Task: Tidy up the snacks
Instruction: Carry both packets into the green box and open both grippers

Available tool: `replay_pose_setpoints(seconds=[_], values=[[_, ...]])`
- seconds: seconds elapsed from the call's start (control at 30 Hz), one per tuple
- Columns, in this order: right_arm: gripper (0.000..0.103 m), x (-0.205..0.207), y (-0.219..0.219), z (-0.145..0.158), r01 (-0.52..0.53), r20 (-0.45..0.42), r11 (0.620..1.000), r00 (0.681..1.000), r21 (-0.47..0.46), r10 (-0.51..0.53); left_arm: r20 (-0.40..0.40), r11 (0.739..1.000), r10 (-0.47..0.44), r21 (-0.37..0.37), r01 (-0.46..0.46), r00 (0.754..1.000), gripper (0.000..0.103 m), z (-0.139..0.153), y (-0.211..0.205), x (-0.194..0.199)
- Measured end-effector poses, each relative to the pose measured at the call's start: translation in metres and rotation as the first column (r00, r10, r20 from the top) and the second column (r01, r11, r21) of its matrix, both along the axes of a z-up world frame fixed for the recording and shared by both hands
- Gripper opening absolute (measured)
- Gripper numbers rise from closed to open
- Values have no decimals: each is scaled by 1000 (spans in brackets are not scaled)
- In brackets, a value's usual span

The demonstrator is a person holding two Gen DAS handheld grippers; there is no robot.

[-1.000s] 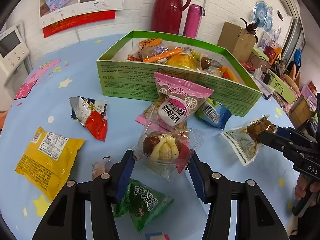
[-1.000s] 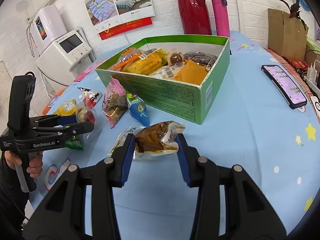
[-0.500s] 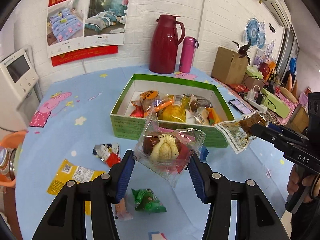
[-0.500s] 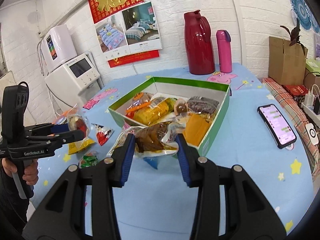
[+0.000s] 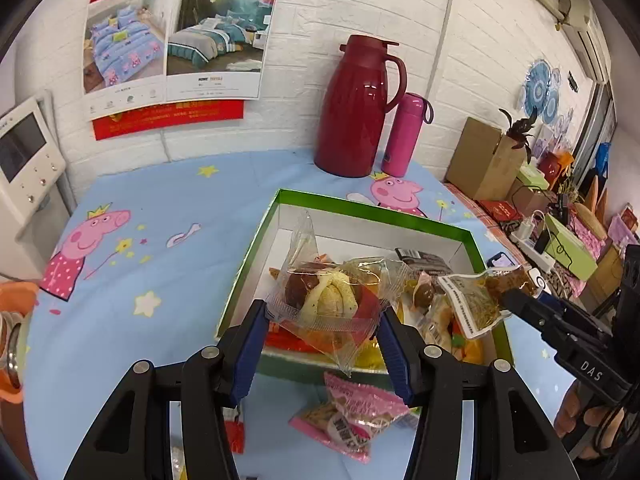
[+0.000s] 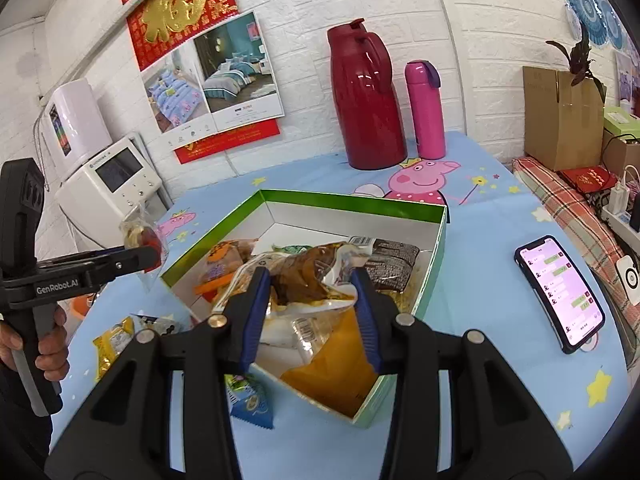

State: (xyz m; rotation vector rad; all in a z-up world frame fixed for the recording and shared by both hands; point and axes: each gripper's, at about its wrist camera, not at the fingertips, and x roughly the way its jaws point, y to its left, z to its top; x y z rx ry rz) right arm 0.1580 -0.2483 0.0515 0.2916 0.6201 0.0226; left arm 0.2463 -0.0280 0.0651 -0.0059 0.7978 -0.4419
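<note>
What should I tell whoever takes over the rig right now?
Left gripper: shut on a clear-wrapped pastry, held above the green box.
Right gripper: shut on a brown snack pouch, also over the box.
Done: several snacks already lie inside.
Left: release both, then collect the pink packet, blue packet and yellow packet from the table.

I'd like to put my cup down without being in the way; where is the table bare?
Bare cloth lies between the green box and the phone, and left of the box toward the white machine. The box's near end and the cloth before it, by the pink packet, are crowded.
</note>
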Motion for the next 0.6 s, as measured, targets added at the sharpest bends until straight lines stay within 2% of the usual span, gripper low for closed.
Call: replay_pose_setpoints(seconds=[0.2,0.37,0.43,0.47,0.5,0.53,0.57,0.6], values=[[44,35,-17,-15,28,-26,1000,999,3,-28,-23,1000,-1,0,1,1000,55,-8,-22,43],[44,59,-20,-24,6,-39,1000,999,-4,-6,-48,1000,2,6,-2,999,56,-21,-35,72],[47,66,-18,-29,-10,-53,999,999,-33,8,-52,1000,-2,10,2,999,62,-26,-36,78],[59,67,-18,-31,-22,-55,999,998,-40,20,-58,1000,-3,14,4,998,67,-29,-36,80],[73,66,-19,-29,-37,-46,999,998,-21,36,-64,1000,2,17,-1,998,80,-32,-36,82],[81,62,-20,-26,-52,-10,999,999,-6,52,-61,1000,19,18,-18,998,88,-34,-34,81],[90,57,-20,-23,-52,21,998,998,-17,53,-54,999,32,16,-31,998,88,-35,-32,81],[91,53,-19,-20,-41,36,998,998,-44,43,-51,999,39,12,-38,998,88,-36,-29,79]])
